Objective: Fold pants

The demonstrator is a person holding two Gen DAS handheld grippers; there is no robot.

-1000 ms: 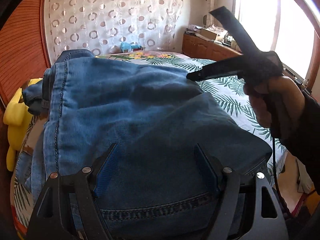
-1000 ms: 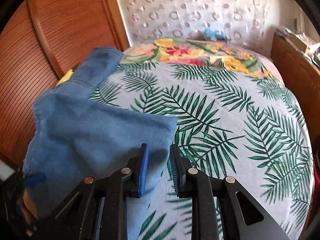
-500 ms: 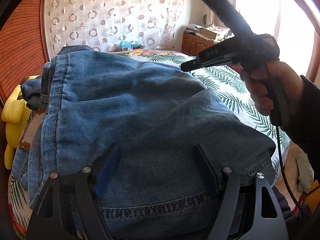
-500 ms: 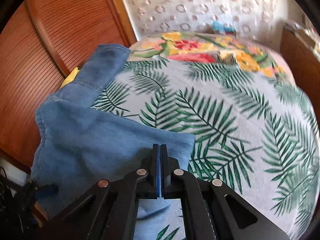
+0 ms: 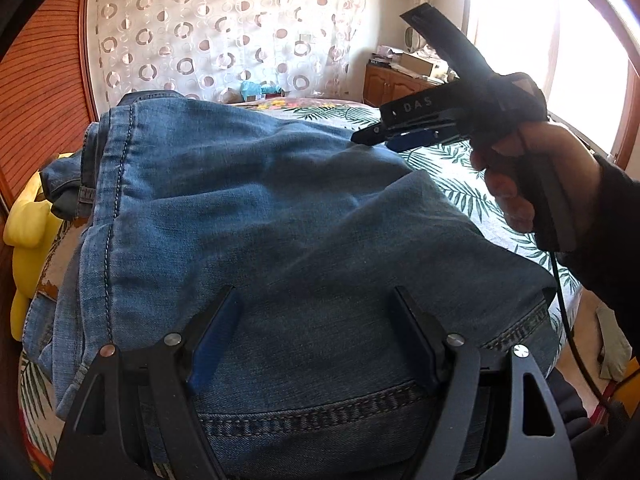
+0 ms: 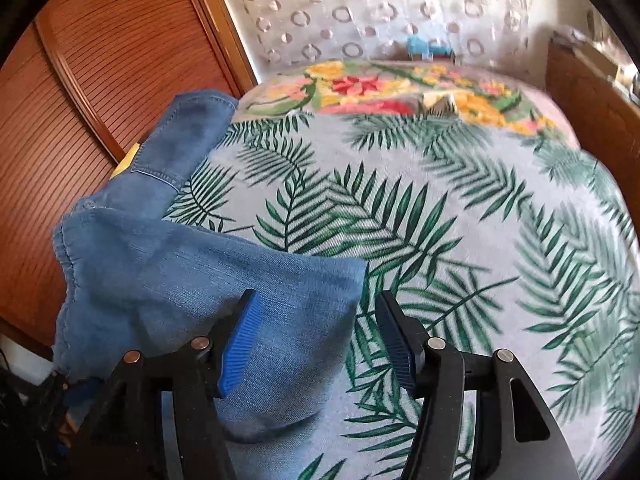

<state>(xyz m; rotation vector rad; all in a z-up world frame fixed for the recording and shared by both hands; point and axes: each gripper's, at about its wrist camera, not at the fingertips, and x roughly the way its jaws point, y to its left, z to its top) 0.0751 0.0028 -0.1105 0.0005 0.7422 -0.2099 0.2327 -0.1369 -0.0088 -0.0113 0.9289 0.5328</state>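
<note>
Blue jeans [image 5: 280, 220] lying folded on palm-print bed [image 6: 460, 240], left gripper [image 5: 316, 328] fingers standing wide over denim, gripping nothing, right gripper [image 6: 316, 332] fingers just opening, denim corner lying loose between.

Home bedroom: bed [image 6: 460, 240] with palm-leaf sheet and floral bedding at the far end, slatted wooden wardrobe doors [image 6: 100, 80] beside it, sheer ring-patterned curtain [image 5: 224, 40] behind, wooden cabinet [image 5: 394, 84] with clutter on top, bright window [image 5: 576, 64].
</note>
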